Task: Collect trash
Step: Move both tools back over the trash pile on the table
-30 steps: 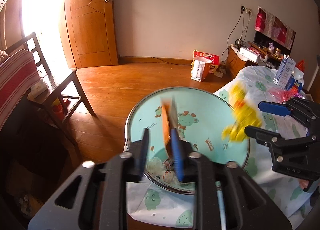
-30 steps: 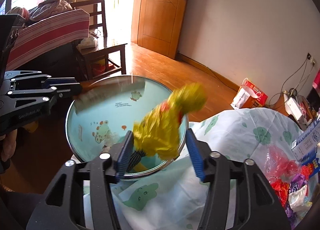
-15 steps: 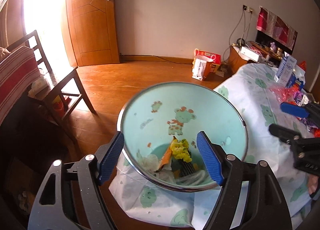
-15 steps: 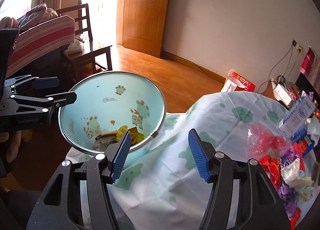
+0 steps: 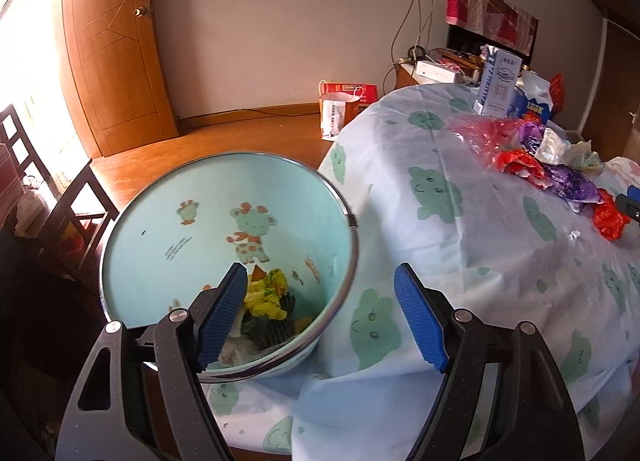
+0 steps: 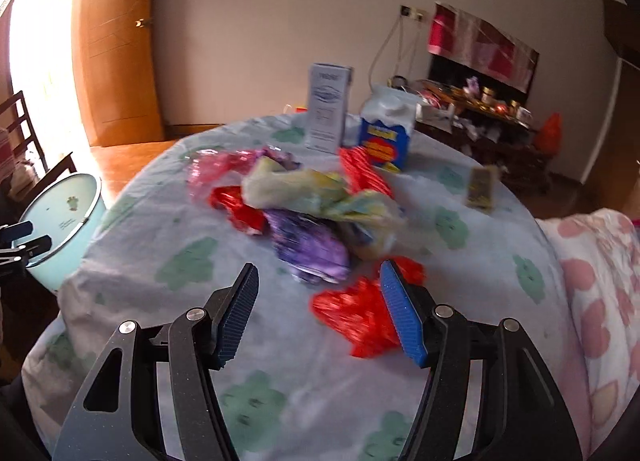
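A: Report the large items first.

B: The worktop (image 6: pixel 280 361), under a cloth printed with green bears, fills the area ahead of the right tool (image 6: pixel 318 315). The pale blue bin (image 5: pixel 224 221) sits directly below and ahead of the left tool (image 5: pixel 320 317), against the worktop edge. Discarded wrappers (image 5: pixel 268 295) already lie at its bottom.

A: State of each tool?

B: Left tool: jaws wide, nothing between the pads; they have just been opening. Right tool: jaws fairly wide and empty; they have just been opening further.

A: Where is the remaining trash?

B: A loose pile just ahead of the right tool. The red wrapper (image 6: pixel 356 317) is nearest, beside its right pad. The purple wrapper (image 6: pixel 310 247) lies beyond it, and a pale crumpled bag (image 6: pixel 316 195) beyond that. An upright carton (image 6: pixel 328 113) and a blue packet (image 6: pixel 386 137) stand at the far side.

A: Failure modes from here?

B: Three, as a judgement.
1. The view is blurred, so the pads may close beside the red wrapper rather than on it.
2. Pads driven too low may pinch the cloth and drag the whole pile.
3. Thin foil may slip out in transit and land short of the bin.
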### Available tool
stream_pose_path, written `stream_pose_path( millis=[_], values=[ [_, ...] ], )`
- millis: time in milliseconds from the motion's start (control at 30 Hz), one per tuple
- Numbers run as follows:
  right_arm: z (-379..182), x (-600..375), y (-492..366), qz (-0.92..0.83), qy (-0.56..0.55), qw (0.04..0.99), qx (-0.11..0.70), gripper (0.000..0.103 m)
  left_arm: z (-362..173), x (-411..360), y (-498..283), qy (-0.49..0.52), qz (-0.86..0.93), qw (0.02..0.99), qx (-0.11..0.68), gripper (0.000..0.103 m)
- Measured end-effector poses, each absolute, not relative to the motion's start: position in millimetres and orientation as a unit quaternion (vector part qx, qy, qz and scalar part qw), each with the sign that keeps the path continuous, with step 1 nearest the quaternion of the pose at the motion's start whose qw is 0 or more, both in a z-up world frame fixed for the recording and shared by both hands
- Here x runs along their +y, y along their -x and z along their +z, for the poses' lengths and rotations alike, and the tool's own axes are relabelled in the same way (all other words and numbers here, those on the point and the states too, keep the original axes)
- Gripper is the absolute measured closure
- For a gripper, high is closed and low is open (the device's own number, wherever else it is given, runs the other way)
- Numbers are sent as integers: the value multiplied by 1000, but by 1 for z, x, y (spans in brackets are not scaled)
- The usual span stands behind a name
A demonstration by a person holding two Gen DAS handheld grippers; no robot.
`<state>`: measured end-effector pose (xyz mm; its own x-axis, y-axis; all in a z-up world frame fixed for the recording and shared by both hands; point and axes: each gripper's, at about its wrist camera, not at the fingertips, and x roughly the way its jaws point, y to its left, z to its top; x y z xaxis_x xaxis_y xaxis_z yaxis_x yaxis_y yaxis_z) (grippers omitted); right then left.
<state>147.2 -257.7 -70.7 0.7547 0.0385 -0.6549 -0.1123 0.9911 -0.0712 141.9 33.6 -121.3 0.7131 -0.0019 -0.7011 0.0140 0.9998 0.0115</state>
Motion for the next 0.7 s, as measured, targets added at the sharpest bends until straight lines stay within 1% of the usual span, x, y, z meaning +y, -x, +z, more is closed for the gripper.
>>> stream_pose_path(
  millis=[267,300,333,367,433,500,567,700],
  values=[
    [-96,-297,-158,41,13,921,388,42,-110,-10,-157,-20,-34,929,368,29],
    [-98,-298,-160,43,11,919,392,45,-109,-14,-160,-22,-37,929,367,29],
    [-100,-300,-162,47,6,916,399,51,-108,-19,-162,-24,-41,929,367,29],
    [-102,-302,-164,54,-3,912,406,55,-107,-23,-164,-25,-45,929,366,29],
    [-103,-306,-164,65,-15,908,413,74,-104,-33,-168,-31,-52,930,363,29],
    [-100,-305,-163,69,-19,908,412,82,-102,-41,-171,-35,-58,930,361,29],
    [-97,-309,-159,67,-19,911,406,84,-101,-47,-176,-36,-62,930,360,29],
    [-89,-323,-155,42,-21,921,386,84,-96,-61,-188,-38,-72,930,359,29]
  ],
)
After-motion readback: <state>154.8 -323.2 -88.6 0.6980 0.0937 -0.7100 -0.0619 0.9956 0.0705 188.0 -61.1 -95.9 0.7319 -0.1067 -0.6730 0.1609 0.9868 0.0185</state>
